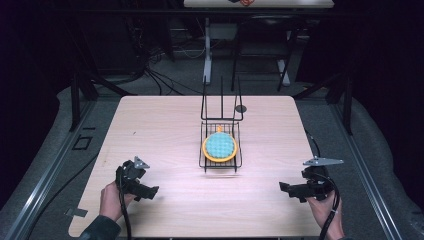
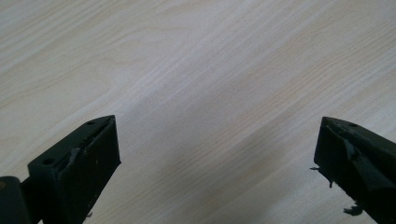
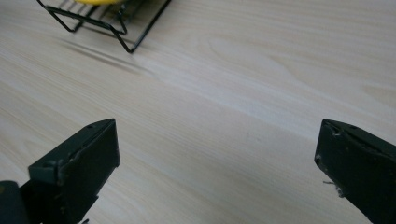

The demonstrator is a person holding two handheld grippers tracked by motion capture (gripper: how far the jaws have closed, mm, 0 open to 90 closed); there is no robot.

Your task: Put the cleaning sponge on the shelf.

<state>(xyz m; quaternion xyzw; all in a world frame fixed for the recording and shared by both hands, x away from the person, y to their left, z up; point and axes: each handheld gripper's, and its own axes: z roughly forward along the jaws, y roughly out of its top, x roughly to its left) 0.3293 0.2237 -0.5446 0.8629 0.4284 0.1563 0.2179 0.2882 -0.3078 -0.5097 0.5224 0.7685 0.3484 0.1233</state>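
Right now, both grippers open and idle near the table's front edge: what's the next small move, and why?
Probably bring the right gripper forward and inward toward the wire rack. Both grippers are open and hold nothing; the left gripper faces bare table, while the right gripper view already has the rack's corner ahead. The yellow-rimmed dish lies in that rack, untouched.
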